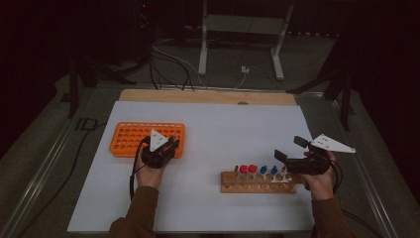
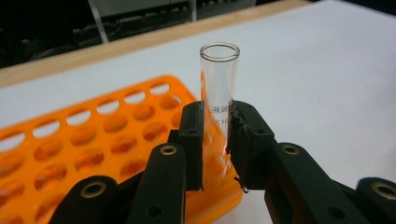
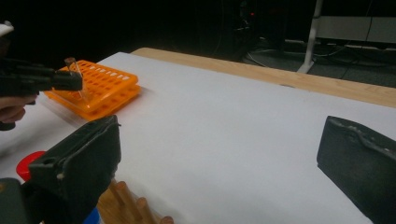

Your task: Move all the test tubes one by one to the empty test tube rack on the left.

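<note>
I hold a gripper in each hand over a white-covered bench [image 1: 208,198]. My left gripper [image 2: 217,140] is pinching a clear glass test tube [image 2: 218,74] between its two black jaws; the tube stands upright, open mouth on top, with faint printed lettering just above the jaws. It sits over the near right corner of an orange rack [image 2: 93,140] full of round holes, which lies on the left part of the bench. My right gripper [image 1: 289,153] has its jaws spread wide apart with nothing between them. It hovers just above the right end of a wooden rack [image 1: 257,183], which carries tubes with red caps [image 1: 247,169] and blue caps [image 1: 268,170] in a row.
</note>
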Demonstrator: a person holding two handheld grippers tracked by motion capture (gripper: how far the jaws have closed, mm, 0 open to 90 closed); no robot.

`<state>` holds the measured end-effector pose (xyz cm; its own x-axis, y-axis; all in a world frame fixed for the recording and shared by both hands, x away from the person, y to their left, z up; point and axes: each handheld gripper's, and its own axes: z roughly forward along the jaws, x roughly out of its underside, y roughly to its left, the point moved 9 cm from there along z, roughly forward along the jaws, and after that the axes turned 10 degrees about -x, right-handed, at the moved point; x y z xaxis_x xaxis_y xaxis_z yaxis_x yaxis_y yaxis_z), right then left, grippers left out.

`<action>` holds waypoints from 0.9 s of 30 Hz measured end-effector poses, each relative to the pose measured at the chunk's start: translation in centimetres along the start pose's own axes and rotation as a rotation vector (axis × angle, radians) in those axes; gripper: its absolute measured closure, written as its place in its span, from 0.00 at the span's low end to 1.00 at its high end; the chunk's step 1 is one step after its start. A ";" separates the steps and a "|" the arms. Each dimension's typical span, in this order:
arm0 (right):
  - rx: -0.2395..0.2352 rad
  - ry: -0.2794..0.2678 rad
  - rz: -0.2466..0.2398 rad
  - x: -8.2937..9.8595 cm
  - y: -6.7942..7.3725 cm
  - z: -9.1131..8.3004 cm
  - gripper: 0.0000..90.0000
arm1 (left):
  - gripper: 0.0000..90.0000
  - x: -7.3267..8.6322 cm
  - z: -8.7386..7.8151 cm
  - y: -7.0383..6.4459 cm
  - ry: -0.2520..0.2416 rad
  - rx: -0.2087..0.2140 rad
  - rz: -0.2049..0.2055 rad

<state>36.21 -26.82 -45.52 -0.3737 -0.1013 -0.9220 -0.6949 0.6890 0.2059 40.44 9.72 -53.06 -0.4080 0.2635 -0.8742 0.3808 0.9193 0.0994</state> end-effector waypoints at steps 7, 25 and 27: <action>-0.002 0.006 -0.004 0.1 0.1 0.0 0.00 | 0.84 0.5 0.3 -0.2 0.012 0.000 0.000; -0.010 0.008 -0.006 0.0 0.2 0.0 0.00 | 0.73 1.5 0.5 0.0 0.042 -0.013 -0.024; -0.010 0.008 -0.008 0.0 0.2 -0.1 0.00 | 0.65 1.2 0.2 0.2 0.025 -0.019 -0.047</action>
<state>36.03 -26.72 -45.48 -0.3735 -0.1126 -0.9208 -0.7036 0.6812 0.2021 40.19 10.12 -54.15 -0.4457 0.2268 -0.8660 0.3450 0.9362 0.0677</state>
